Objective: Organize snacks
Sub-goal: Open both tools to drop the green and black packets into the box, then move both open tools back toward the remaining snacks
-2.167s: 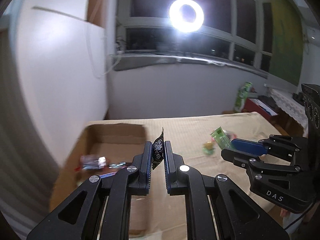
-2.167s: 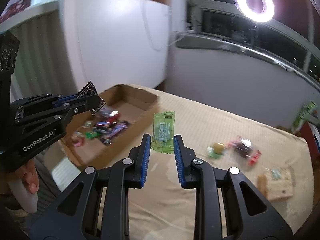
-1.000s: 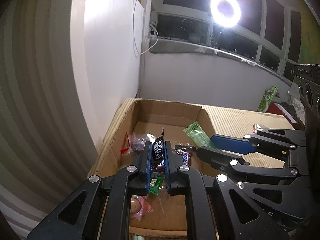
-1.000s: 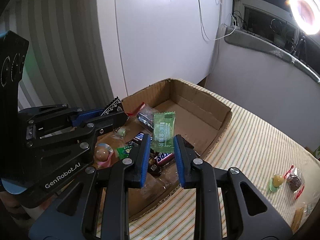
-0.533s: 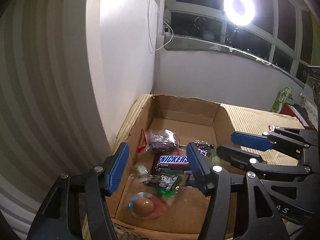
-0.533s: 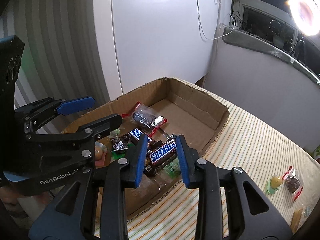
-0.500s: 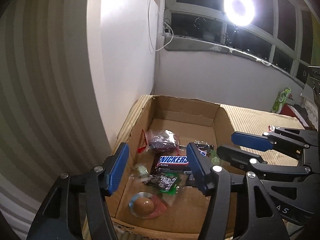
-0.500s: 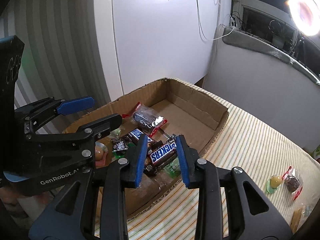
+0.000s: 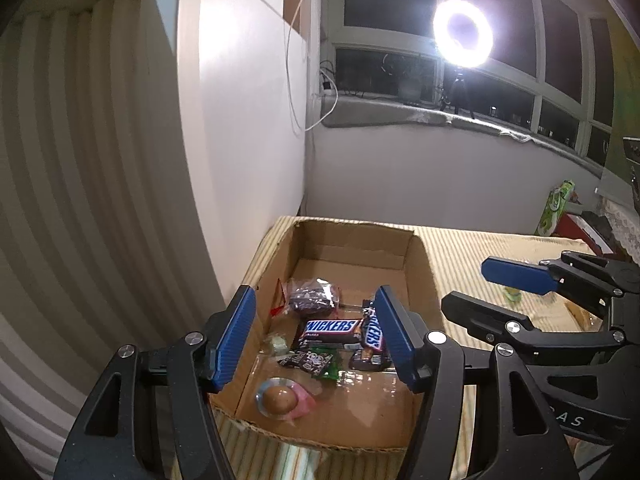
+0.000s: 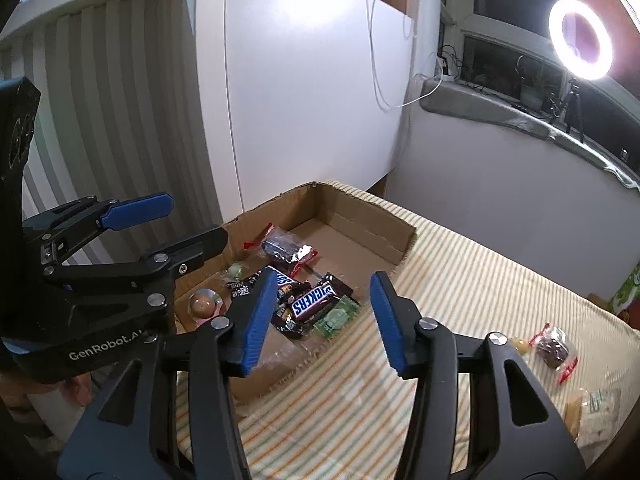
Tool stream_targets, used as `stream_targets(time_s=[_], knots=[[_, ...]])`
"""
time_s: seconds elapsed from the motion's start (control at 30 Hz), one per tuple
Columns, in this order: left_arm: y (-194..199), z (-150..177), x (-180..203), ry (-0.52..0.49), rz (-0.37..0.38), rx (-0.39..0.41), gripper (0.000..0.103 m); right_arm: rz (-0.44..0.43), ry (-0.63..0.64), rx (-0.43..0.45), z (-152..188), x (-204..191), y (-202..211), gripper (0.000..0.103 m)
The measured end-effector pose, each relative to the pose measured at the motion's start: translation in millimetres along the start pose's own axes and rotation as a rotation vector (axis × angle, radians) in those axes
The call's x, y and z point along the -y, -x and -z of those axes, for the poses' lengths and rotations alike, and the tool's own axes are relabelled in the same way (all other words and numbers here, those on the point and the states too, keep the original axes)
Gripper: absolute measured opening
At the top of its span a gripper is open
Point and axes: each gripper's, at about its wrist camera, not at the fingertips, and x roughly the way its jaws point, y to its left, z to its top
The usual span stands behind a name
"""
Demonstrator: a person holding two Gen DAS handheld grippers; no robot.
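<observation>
An open cardboard box (image 9: 416,268) (image 10: 360,236) on the striped tablecloth holds several snacks: Snickers bars (image 9: 330,326) (image 10: 314,300), a small black packet (image 9: 306,360), a green packet (image 10: 336,316), a dark candy bag (image 9: 312,298) (image 10: 286,250) and a round jelly cup (image 9: 280,398) (image 10: 202,306). My left gripper (image 9: 314,334) is open and empty above the box's near end. My right gripper (image 10: 322,314) is open and empty over the box's right rim. Each gripper shows in the other's view.
Loose snacks lie on the cloth to the right: a red-edged candy bag (image 10: 554,348), a yellow jelly cup (image 10: 520,346) and a pale packet (image 10: 600,408). A white wall panel (image 10: 312,92) and a striped wall stand behind the box. A ring light (image 9: 462,32) glares at the window.
Both grippers carried their packets over the box and opened. The black packet and the green packet now lie in the box. Since half a second ago both grippers have pulled back and opened wider.
</observation>
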Motion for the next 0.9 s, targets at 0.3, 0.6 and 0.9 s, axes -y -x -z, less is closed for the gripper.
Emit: stream_targets(time_s=[0.3,0.6,0.9], knots=[[5,-1,35,-0.061,-0.005,0.002,0.064,0.024,-0.08,0.021,24,35,22,0.059],[-6,-1,87,-0.143,0.039,-0.014,0.072,0.074,-0.182,0.014,61,93,40,0.06],[-29,7,149,-0.218,0.103,-0.07,0.072,0.137,-0.289,-0.021,106,160,52,0.06]])
